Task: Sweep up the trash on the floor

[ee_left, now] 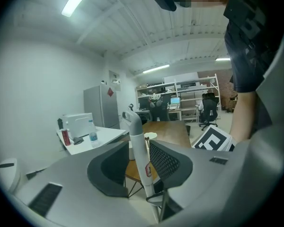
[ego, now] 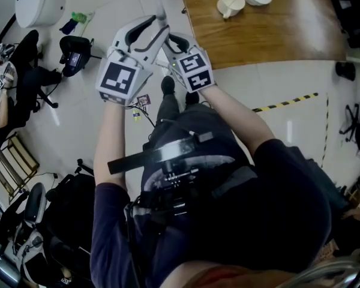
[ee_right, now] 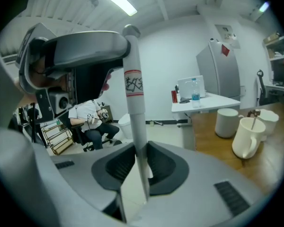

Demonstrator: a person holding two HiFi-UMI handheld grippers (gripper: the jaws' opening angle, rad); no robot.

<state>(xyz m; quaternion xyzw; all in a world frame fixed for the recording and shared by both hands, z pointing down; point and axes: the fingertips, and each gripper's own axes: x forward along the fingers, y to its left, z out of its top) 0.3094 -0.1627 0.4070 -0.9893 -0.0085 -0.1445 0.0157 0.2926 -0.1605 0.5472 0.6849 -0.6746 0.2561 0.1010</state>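
Broom handle (ee_right: 134, 89): long axis near upright, mid-frame in both gripper views. Right gripper (ee_right: 141, 150): clamped on it. Left gripper (ee_left: 141, 148): higher up, half-wide astride it, pads apparently not pressing. Scraps (ego: 143, 99), possibly trash: floor by the feet.

1. Two grippers, the left gripper (ego: 149, 32) and the right gripper (ego: 175, 44), are held close together over a pale floor (ego: 288, 137), their marker cubes turned up to the camera.
2. A pale handle (ego: 161, 12) is seen running between them toward the top of the frame.
3. Dark shoes (ego: 167, 86) are glimpsed just below the grippers.
4. A wooden table (ego: 276, 35) is set at upper right, with white cups (ego: 231, 2) on it.
5. Yellow-and-black tape (ego: 285, 103) is laid across the floor at right.
6. A seated person (ego: 1, 80) is caught at the left edge.
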